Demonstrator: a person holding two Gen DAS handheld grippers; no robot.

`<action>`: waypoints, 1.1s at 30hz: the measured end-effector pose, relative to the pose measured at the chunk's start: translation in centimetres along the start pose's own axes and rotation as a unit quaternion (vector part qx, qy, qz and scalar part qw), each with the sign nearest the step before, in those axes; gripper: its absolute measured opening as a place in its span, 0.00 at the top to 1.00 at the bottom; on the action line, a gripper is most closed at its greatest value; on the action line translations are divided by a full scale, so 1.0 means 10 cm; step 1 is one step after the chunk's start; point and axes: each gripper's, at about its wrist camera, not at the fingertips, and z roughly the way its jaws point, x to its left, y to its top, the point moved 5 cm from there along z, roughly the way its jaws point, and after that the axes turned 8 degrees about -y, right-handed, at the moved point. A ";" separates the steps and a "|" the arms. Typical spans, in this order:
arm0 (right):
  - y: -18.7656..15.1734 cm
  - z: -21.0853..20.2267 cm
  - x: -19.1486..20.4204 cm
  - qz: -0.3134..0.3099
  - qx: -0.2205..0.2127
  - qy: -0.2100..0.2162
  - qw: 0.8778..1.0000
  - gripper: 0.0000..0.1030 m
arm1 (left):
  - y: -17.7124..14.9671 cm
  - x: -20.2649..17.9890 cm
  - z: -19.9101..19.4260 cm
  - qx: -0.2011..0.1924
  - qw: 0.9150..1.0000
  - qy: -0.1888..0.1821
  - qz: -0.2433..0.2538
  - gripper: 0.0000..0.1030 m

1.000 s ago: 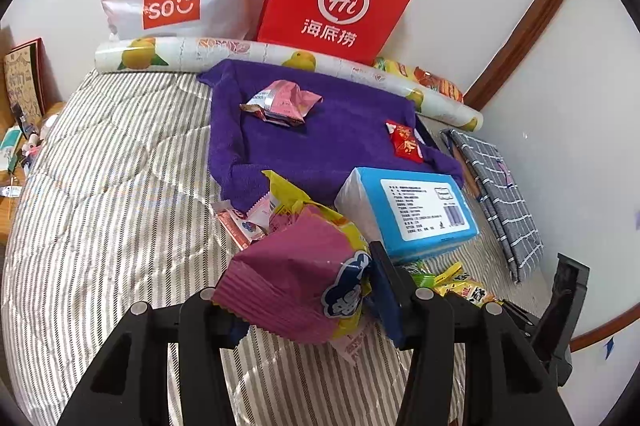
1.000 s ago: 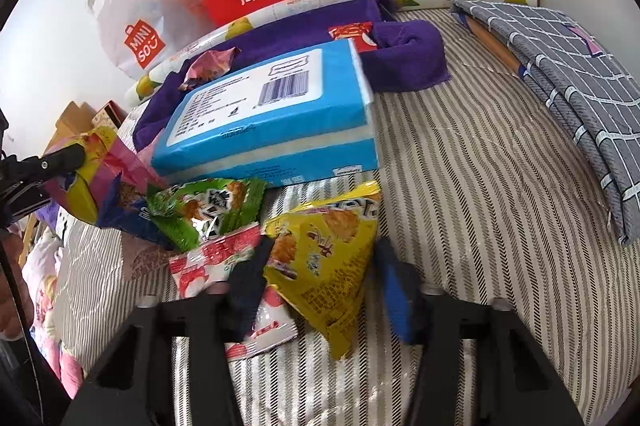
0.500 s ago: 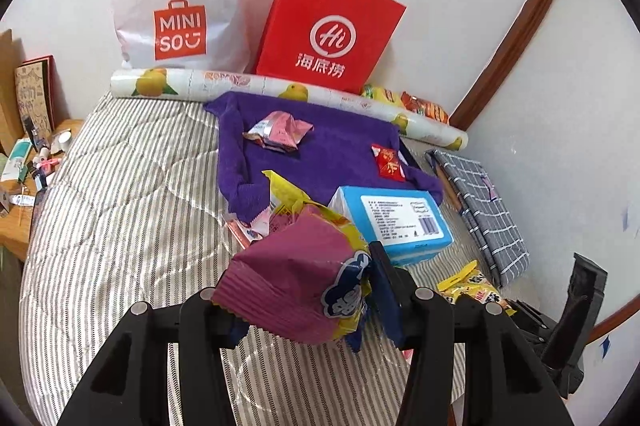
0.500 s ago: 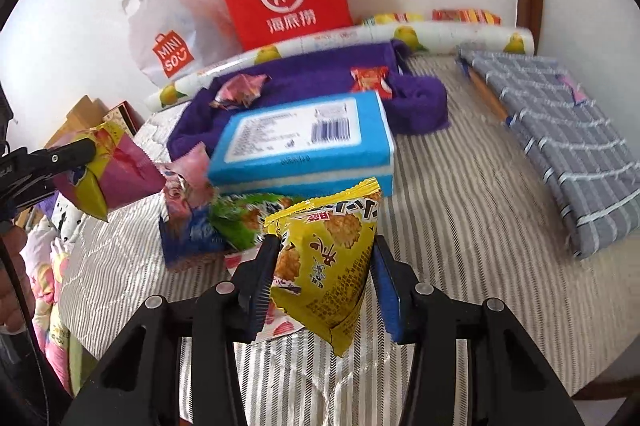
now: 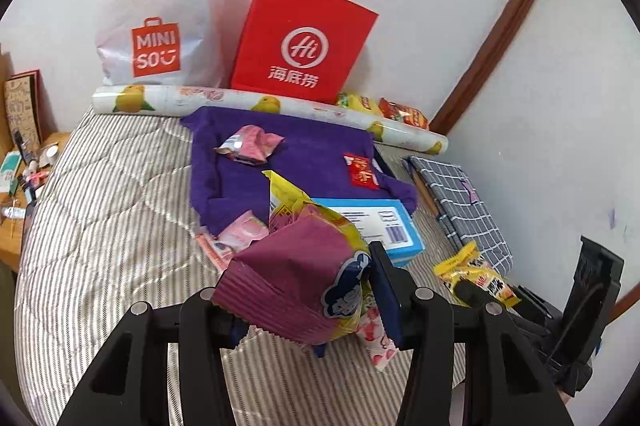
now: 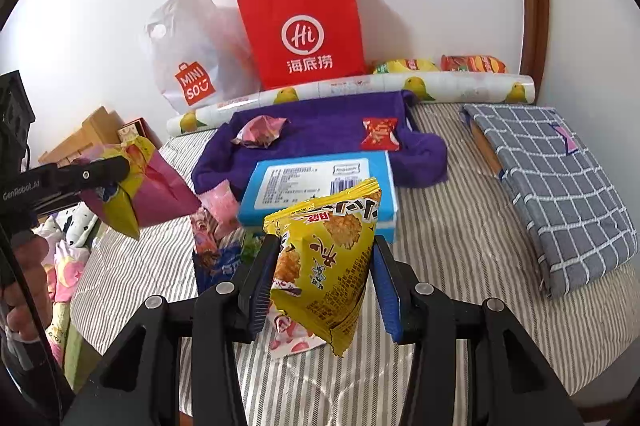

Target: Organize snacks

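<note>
Right tool (image 6: 324,286) gripping yellow snack bag (image 6: 328,258), raised higher, left tool (image 5: 304,290) gripping purple packet (image 5: 296,286)

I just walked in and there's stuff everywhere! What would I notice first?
Probably the bright red paper bag standing against the wall at the back of the bed, beside a white MINISO bag. Up close, the right tool grips a yellow cracker packet, and the left tool holds a purple and yellow snack bag above the striped bedcover.
</note>
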 end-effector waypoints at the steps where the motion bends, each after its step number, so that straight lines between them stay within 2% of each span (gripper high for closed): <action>1: 0.02 0.00 -0.01 -0.002 -0.001 0.000 1.000 0.56 | 0.01 -0.04 0.02 0.001 1.000 -0.002 0.004 0.53; 14: 0.45 0.03 -0.04 -0.015 -0.030 -0.018 0.999 0.56 | 0.15 -0.26 0.28 0.018 0.999 0.007 0.041 0.52; 25: 0.90 0.14 0.01 -0.021 -0.057 -0.011 0.998 0.56 | 0.42 -0.13 0.50 0.020 0.999 0.017 0.037 0.52; 33: 1.15 0.48 0.01 -0.014 -0.056 -0.001 0.998 0.56 | 0.67 0.09 0.82 0.022 0.999 0.036 0.022 0.52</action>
